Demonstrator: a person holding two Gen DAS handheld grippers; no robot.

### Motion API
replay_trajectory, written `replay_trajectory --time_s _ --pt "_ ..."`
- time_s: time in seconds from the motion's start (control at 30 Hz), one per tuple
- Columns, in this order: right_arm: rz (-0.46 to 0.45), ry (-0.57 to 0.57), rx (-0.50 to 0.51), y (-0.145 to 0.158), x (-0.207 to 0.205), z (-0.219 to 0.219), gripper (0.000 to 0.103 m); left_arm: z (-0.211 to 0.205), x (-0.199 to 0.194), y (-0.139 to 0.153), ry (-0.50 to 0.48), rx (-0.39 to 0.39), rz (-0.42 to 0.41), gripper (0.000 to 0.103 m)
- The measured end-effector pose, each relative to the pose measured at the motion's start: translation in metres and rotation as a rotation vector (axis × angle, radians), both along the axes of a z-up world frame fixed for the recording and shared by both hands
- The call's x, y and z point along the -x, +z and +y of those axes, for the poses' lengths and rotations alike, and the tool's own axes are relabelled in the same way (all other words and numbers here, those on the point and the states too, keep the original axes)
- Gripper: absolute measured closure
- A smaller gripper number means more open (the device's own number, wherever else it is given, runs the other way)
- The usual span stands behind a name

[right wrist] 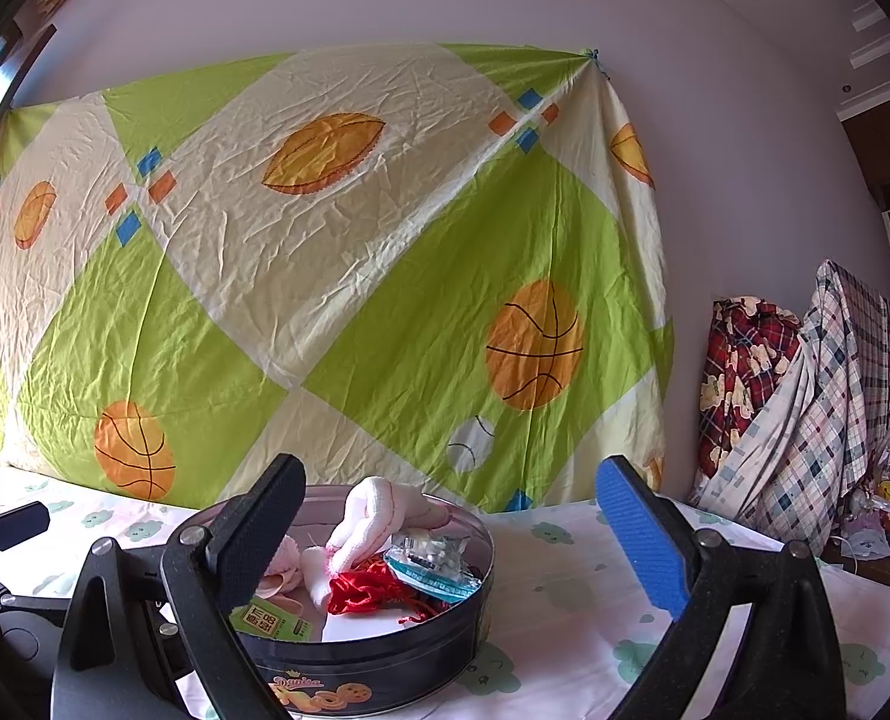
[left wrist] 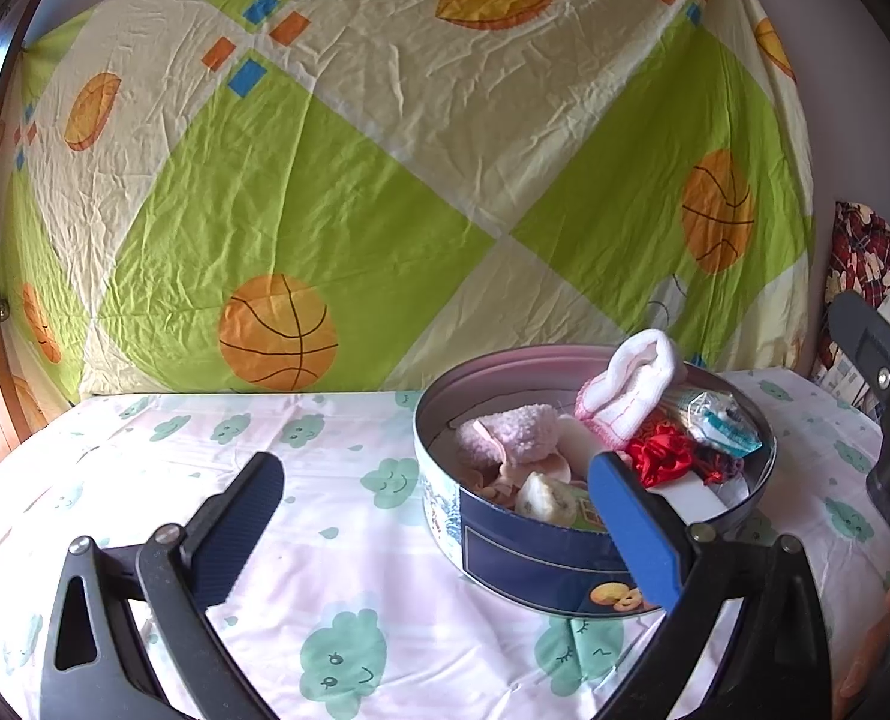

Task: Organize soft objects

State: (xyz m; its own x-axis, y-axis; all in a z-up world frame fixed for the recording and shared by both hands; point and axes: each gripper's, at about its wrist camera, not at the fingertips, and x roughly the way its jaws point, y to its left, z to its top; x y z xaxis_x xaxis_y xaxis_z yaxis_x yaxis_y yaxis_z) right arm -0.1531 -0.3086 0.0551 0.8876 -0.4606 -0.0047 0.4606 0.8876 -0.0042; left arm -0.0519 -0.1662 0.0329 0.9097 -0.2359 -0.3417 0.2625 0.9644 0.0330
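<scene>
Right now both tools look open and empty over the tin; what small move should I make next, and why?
Probably ease the right tool down onto the white sock and push it in. Both tools are open and hold nothing, the left tool too. The sock stands above the rim of the round tin, while the pink fluffy sock and red fabric lie lower inside.

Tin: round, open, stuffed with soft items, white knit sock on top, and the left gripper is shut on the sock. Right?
Not quite. The left gripper is open and holds nothing; the left wrist view shows its fingers spread wide in front of the tin. The rest stands: the tin is round, open and full, with the white knit sock on top.
</scene>
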Motion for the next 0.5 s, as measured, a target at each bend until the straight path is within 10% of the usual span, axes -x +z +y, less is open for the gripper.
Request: replay_trajectory --time_s 0.5 --pt "0.013 -0.023 -0.011 0.002 -0.0036 -0.0056 0.004 -0.0052 0.0002 0.0002 -0.026 -0.005 0.012 0.0"
